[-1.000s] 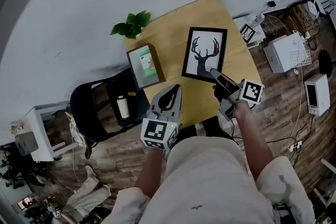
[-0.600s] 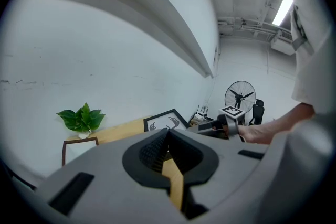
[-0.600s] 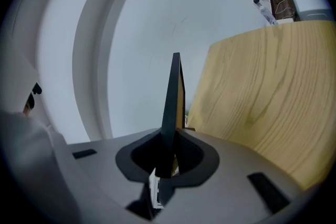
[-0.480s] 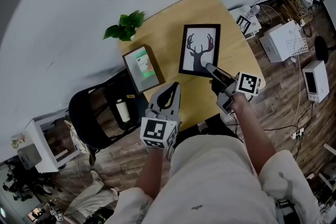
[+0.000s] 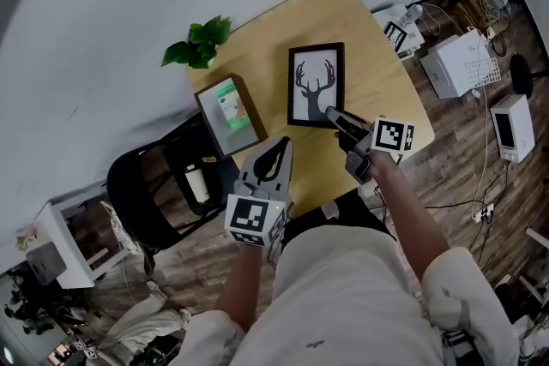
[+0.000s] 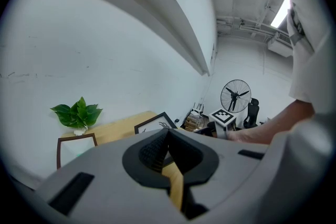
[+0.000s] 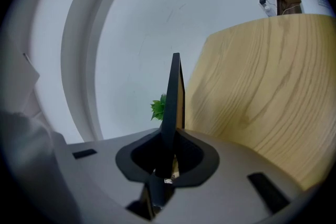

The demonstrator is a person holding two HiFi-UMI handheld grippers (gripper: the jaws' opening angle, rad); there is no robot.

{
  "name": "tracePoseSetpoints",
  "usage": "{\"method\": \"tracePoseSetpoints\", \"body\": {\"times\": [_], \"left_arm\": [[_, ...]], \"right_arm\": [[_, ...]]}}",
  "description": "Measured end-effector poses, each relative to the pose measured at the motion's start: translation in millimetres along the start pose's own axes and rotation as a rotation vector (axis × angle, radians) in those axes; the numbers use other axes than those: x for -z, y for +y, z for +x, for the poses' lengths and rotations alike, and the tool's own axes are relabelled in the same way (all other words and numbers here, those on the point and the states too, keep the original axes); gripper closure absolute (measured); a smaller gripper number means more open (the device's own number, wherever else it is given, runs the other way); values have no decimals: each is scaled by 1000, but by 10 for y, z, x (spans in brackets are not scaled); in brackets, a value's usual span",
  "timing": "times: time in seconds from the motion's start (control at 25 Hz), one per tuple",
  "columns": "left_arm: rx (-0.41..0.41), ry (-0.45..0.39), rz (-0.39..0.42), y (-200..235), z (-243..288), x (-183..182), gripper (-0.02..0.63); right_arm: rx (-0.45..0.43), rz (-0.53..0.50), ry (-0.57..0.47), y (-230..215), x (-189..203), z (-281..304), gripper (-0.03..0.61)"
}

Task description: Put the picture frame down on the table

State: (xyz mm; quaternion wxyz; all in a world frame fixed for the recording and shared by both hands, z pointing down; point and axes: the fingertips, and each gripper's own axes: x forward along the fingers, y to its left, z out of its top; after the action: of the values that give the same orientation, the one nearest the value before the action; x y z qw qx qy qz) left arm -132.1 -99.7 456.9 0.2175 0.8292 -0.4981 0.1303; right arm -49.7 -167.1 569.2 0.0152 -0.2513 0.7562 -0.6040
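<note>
The fingers of the right gripper (image 5: 336,117) are clamped on the lower edge of the picture frame (image 5: 316,85), seen at centre over the desk (image 5: 377,69); bare wood is seen to its right and above; the fingers of the left gripper (image 5: 278,148) are closed together, empty, by the desk's lower edge; a second frame (image 5: 228,111) lies apart at left.

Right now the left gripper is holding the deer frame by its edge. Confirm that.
Not the left. The right gripper is holding the deer frame by its edge: the right gripper view shows that edge clamped between its fingers. The left gripper is shut on nothing.
</note>
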Motion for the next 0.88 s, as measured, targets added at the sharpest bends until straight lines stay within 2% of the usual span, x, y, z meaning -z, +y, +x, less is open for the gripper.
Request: {"method": "tracePoseSetpoints", "body": {"times": [0.44,0.88], "left_arm": [[25,27,-6,37,55,128,607],[34,32,-5,19,84,142,607]], "right_arm": [[73,-28,28,-339,79,242,530],[107,-47,46,-456,80,312,529]]}}
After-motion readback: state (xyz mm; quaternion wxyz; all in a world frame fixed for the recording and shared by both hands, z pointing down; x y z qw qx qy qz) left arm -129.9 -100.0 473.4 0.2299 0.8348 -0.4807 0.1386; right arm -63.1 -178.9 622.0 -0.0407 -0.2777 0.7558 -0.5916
